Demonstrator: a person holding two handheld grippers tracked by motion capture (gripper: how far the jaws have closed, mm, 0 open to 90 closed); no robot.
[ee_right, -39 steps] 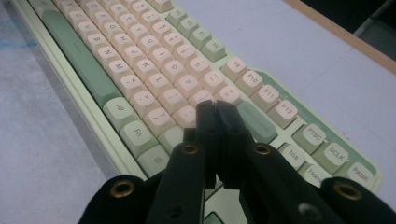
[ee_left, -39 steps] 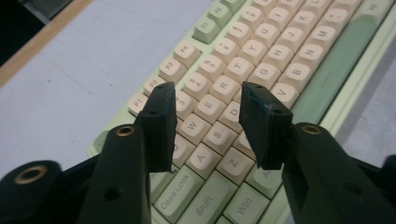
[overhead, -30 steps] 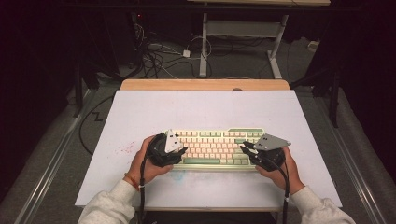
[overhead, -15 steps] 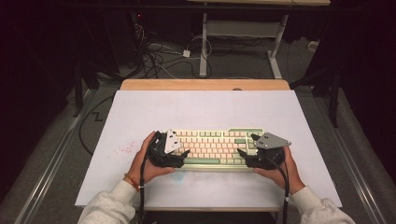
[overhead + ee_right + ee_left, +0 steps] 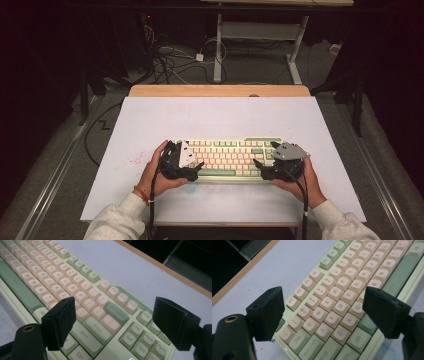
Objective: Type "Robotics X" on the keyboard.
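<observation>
I am holding my left gripper (image 5: 192, 167) and right gripper (image 5: 261, 166) over the two ends of the cream-and-green keyboard (image 5: 227, 155) — jaws having just been opening, now spread wide, grasping nothing — as it is lying on the white table (image 5: 150, 120), near its front edge.

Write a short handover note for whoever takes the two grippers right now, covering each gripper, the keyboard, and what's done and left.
Left gripper: jaws have just been opening, now wide apart over the keyboard's left end, nothing between the pads.
Right gripper: same, jaws just opened, open over the right end near Enter and Shift.
Keyboard: cream and green, lying flat on the white table top, near the person's edge.
Done: both ends look released.
Left: probably just draw both grippers back; check the keyboard sits where wanted.
</observation>
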